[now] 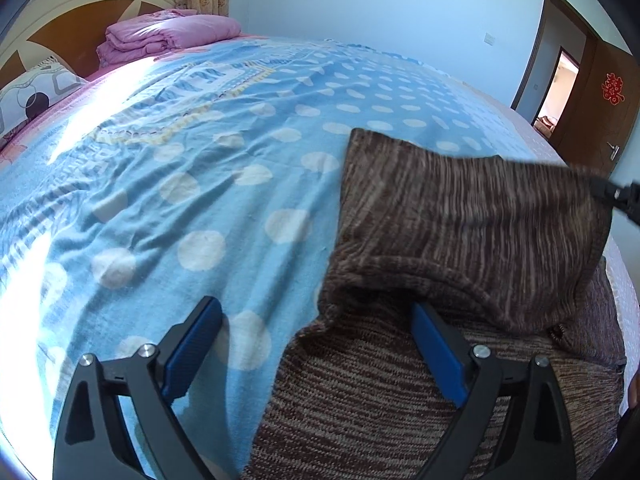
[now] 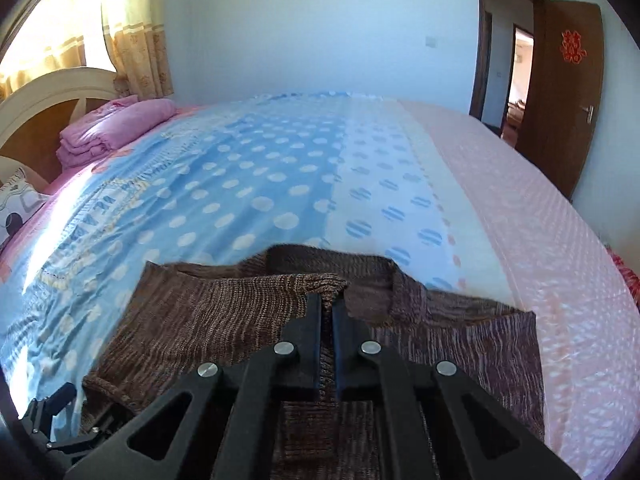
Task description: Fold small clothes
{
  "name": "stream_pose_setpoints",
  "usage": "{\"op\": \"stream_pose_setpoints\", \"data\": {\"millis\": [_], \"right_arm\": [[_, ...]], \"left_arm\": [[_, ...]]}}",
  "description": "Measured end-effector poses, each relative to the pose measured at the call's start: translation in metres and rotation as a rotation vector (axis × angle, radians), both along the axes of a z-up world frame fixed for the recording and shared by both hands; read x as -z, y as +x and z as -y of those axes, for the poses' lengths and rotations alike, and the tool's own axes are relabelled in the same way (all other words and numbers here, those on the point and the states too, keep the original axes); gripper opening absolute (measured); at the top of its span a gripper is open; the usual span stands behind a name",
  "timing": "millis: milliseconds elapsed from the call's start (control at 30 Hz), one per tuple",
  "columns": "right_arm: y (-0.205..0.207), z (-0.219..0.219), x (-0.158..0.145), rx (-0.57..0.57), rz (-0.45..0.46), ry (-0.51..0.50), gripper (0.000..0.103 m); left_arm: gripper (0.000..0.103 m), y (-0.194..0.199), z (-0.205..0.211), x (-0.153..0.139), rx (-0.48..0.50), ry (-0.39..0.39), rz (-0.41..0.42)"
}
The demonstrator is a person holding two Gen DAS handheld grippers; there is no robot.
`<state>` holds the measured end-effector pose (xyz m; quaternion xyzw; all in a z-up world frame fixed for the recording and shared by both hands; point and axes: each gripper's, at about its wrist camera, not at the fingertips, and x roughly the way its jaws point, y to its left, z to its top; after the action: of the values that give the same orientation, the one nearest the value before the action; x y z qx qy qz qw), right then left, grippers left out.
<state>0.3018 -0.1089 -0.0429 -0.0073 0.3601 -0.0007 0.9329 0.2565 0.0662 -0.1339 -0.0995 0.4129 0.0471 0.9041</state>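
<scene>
A brown striped knit garment lies on the bed at the lower right of the left wrist view. One flap of it is lifted and drawn across. My right gripper is shut on a bunched edge of the knit garment, and its tip shows at the right edge of the left wrist view, holding the raised flap. My left gripper stands wide open low over the garment's left edge. Its right finger sits on the knit under the fold, and its left finger is over the sheet.
The bed has a blue polka-dot sheet and a pink striped cover on its right side. Folded pink bedding and a patterned pillow lie by the headboard. A brown door stands open at the far right.
</scene>
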Motion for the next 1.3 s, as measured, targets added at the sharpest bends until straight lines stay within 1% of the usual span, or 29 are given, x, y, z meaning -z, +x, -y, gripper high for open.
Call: {"op": "stream_pose_setpoints", "data": {"millis": [33, 100, 133, 167, 233, 267, 300, 367, 467, 567, 633, 667, 700, 767, 900, 967, 1000, 1033, 1067, 1133, 1167, 1233, 1300], "right_arm": [[0.003, 0.008, 0.008, 0.015, -0.021, 0.000, 0.009], [0.005, 0.026, 0.022, 0.093, -0.056, -0.025, 0.011], [0.000, 0.040, 0.025, 0.147, -0.059, -0.003, 0.011], [-0.006, 0.049, 0.025, 0.166, -0.058, 0.047, 0.012], [-0.025, 0.061, 0.024, 0.151, -0.059, 0.180, 0.020], [-0.034, 0.061, 0.024, 0.134, -0.056, 0.220, 0.031], [-0.043, 0.059, 0.024, 0.111, -0.050, 0.251, 0.042], [-0.058, 0.047, 0.026, 0.061, -0.043, 0.276, 0.051], [-0.057, 0.025, 0.040, 0.026, -0.092, 0.230, 0.051], [-0.052, 0.011, 0.057, 0.002, -0.138, 0.194, 0.033], [-0.055, 0.004, 0.056, -0.010, -0.111, 0.149, 0.021], [-0.054, 0.000, 0.055, -0.020, -0.111, 0.125, 0.008], [-0.053, -0.001, 0.054, -0.017, -0.111, 0.101, 0.006], [-0.058, 0.002, 0.046, -0.020, -0.097, 0.111, 0.005], [-0.073, 0.010, 0.026, -0.007, -0.031, 0.090, 0.005], [-0.078, 0.014, 0.025, -0.004, -0.035, 0.055, 0.004], [-0.078, 0.015, 0.027, 0.004, -0.043, 0.030, 0.001], [-0.078, 0.016, 0.032, 0.017, -0.058, 0.002, 0.001], [-0.076, 0.019, 0.040, 0.019, -0.083, 0.008, 0.001], [-0.072, 0.028, 0.057, 0.019, -0.146, 0.066, 0.001], [-0.075, 0.033, 0.060, 0.024, -0.133, 0.094, 0.001], [-0.081, 0.038, 0.054, 0.052, -0.106, 0.092, 0.001], [-0.087, 0.044, 0.042, 0.068, -0.057, 0.126, 0.001]], "left_arm": [[0.097, 0.000, 0.001, 0.000, -0.001, 0.004, -0.001], [0.097, 0.000, 0.001, 0.000, -0.001, 0.008, -0.001], [0.097, 0.000, 0.000, 0.000, -0.001, 0.009, -0.001], [0.097, 0.000, 0.001, 0.000, -0.001, 0.011, -0.001], [0.097, 0.001, 0.002, 0.001, -0.002, 0.018, -0.002], [0.097, 0.001, 0.002, 0.001, -0.002, 0.022, -0.002], [0.097, 0.001, 0.002, 0.001, -0.003, 0.023, -0.002], [0.097, 0.001, 0.002, 0.001, -0.003, 0.024, -0.002], [0.097, 0.001, 0.003, 0.001, -0.003, 0.028, -0.004], [0.097, 0.001, 0.003, 0.001, -0.004, 0.035, -0.004], [0.097, 0.001, 0.003, 0.001, -0.005, 0.042, -0.005], [0.097, 0.001, 0.004, 0.001, -0.006, 0.046, -0.006], [0.097, 0.001, 0.004, 0.001, -0.006, 0.049, -0.007], [0.097, 0.001, 0.004, 0.001, -0.006, 0.049, -0.007], [0.097, 0.001, 0.004, 0.001, -0.005, 0.050, -0.007], [0.097, 0.002, 0.004, 0.002, -0.006, 0.051, -0.007], [0.097, 0.002, 0.004, 0.002, -0.006, 0.051, -0.007], [0.097, 0.002, 0.004, 0.002, -0.006, 0.051, -0.007], [0.097, 0.002, 0.004, 0.002, -0.005, 0.051, -0.007], [0.097, 0.002, 0.004, 0.002, -0.005, 0.051, -0.007], [0.097, 0.002, 0.004, 0.002, -0.005, 0.051, -0.007], [0.097, 0.002, 0.003, 0.002, -0.005, 0.050, -0.007], [0.097, 0.002, 0.004, 0.002, -0.006, 0.051, -0.007]]}}
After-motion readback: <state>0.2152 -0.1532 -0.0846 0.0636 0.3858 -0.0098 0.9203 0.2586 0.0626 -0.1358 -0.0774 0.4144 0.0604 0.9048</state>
